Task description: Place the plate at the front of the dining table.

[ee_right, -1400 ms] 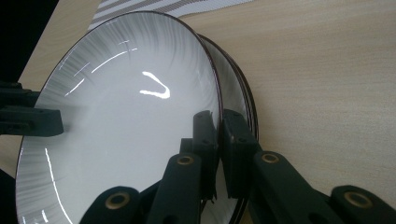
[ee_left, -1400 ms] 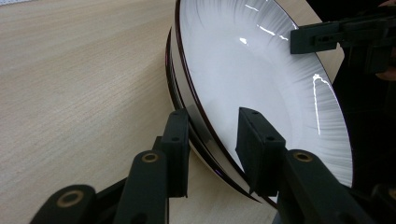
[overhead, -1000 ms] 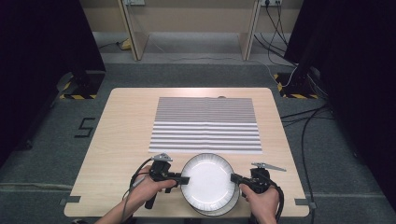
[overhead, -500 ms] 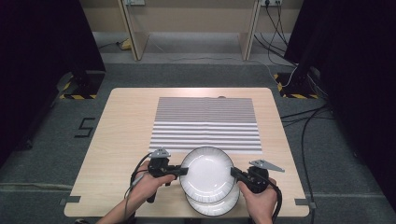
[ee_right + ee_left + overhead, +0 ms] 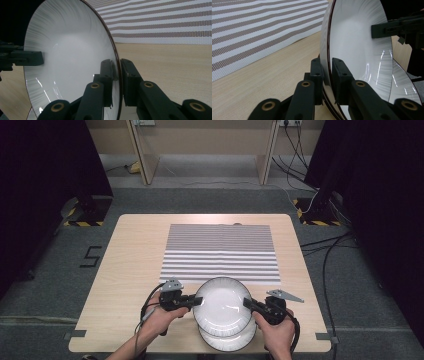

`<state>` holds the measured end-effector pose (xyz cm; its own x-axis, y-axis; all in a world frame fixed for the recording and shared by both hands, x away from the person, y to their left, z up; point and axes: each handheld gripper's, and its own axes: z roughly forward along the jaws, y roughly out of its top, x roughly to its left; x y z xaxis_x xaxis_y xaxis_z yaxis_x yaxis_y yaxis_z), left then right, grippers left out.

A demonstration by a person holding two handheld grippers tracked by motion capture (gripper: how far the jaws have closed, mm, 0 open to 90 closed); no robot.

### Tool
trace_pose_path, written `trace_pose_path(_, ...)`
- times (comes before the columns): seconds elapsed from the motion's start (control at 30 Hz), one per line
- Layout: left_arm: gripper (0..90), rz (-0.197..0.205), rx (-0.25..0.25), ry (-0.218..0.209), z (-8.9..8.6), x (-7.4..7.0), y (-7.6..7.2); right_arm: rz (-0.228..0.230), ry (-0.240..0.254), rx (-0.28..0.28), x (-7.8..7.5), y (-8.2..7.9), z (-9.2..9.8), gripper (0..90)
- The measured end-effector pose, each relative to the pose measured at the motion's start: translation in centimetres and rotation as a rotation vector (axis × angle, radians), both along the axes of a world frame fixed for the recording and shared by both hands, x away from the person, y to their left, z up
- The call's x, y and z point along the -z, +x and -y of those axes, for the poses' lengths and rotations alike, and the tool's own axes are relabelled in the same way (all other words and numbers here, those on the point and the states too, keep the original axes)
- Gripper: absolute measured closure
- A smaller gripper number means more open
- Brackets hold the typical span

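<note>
**High view: white plate lifted between two grippers**

High view has the top plate [image 5: 222,306] off the stack, held over the near edge of the worktop [image 5: 125,270]: glossy white, round, finely ribbed on the flange, thin dark line at the rim. Left gripper [image 5: 198,300] pinches its left edge, right gripper [image 5: 246,303] its right edge. Left gripper view shows the rim [image 5: 327,50] squeezed tight between the jaws, which have just been closing. Right gripper view shows the rim between the jaws too, which have just been easing apart; I cannot tell whether both pads still press. Under it a second plate [image 5: 227,339] lies flat. Beyond, the striped mat [image 5: 220,250]. A second ago the top plate sat squarely on the lower one; now it has shifted toward the mat, uncovering that plate's near rim.
</note>
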<state>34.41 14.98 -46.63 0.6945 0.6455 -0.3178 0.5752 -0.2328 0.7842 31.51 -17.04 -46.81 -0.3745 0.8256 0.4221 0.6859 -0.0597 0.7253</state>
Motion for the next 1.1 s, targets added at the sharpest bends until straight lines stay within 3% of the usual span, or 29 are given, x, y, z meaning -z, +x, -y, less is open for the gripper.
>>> trace_pose_path(0.23, 80.9, -0.023, -0.022, -0.035, -0.2, 0.3, 0.3, -0.004, 0.008, -0.012, -0.2, 0.0, 0.1, 82.7)
trace_pose_path(0.67, 83.1, 0.02, -0.049, -0.084, -0.2, -0.7, 0.9, 0.09, -0.018, -0.012, -1.5, 0.1, 0.1, 83.4)
trace_pose_path(1.1, 83.4, 0.034, -0.071, -0.102, -0.5, -1.5, 1.5, 0.125, -0.023, -0.014, -2.7, 1.1, -0.2, 83.3)
